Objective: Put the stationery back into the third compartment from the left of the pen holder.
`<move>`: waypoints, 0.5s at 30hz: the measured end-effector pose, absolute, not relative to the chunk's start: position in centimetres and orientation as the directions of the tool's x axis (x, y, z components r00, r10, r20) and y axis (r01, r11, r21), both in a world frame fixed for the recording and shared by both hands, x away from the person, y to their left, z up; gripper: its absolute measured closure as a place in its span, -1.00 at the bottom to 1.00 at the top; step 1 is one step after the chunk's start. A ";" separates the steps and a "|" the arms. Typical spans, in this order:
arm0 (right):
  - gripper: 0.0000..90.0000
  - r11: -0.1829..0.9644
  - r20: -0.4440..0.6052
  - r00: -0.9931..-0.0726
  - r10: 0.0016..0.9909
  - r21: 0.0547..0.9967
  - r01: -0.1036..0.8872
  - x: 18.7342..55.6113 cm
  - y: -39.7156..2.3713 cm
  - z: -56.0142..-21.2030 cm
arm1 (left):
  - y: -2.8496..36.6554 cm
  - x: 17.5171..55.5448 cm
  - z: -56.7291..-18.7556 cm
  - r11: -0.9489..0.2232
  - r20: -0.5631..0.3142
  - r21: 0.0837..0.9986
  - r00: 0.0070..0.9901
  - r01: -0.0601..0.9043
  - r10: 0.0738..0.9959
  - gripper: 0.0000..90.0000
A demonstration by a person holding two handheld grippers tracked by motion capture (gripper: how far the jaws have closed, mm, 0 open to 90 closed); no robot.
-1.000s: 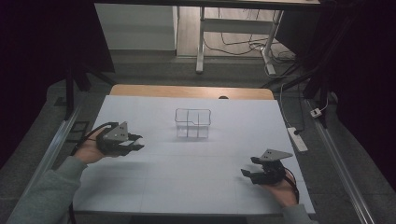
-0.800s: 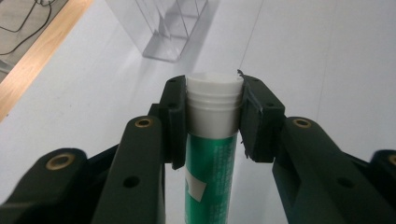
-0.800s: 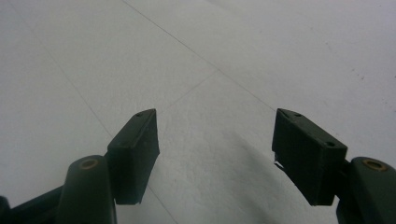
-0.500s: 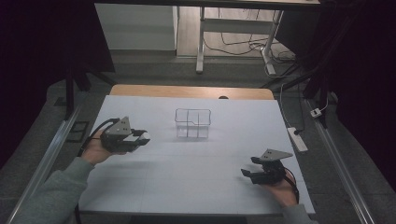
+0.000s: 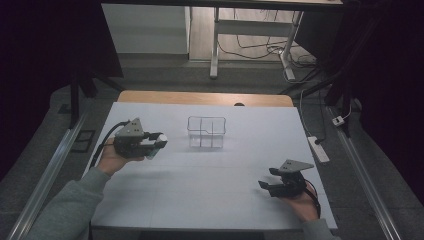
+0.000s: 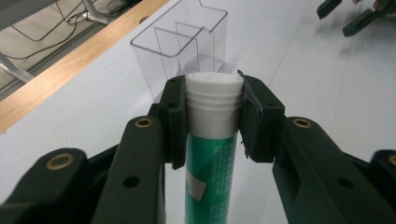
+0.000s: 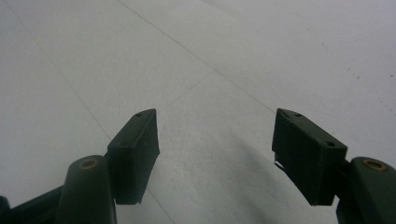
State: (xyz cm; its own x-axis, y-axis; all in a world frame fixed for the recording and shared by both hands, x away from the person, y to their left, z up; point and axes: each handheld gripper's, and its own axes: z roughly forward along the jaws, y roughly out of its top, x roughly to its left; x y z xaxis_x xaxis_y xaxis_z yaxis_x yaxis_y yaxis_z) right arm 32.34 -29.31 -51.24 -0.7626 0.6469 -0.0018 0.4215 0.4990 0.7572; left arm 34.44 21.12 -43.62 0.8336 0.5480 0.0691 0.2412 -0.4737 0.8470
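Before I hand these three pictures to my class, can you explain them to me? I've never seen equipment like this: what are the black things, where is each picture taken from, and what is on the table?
No machine here: a person holds a hand tool with two black jaws, a pair of tongs, in each hand. The high view looks down from above the person's side onto a white table. The other two pictures come from small cameras riding on the tongs, looking along their jaws.

The left tongs are shut on a green tube with a white cap, gripping it just below the cap. Ahead of them stands a clear plastic organiser with several compartments, which looks empty. The right tongs are open, holding nothing, low over bare table near the person.
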 end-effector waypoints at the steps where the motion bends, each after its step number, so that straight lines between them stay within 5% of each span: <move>1: -0.31 0.499 -0.001 -0.762 0.647 0.757 0.422 32.3 -29.3 -51.2 | 21.0 34.5 -43.6 -0.467 0.063 0.850 0.834 0.243 0.548 0.42; 15: -0.31 0.493 0.000 -0.761 0.648 0.763 0.419 32.4 -29.5 -51.2 | 18.7 35.7 -43.1 -0.416 0.029 0.879 0.844 0.234 0.536 0.42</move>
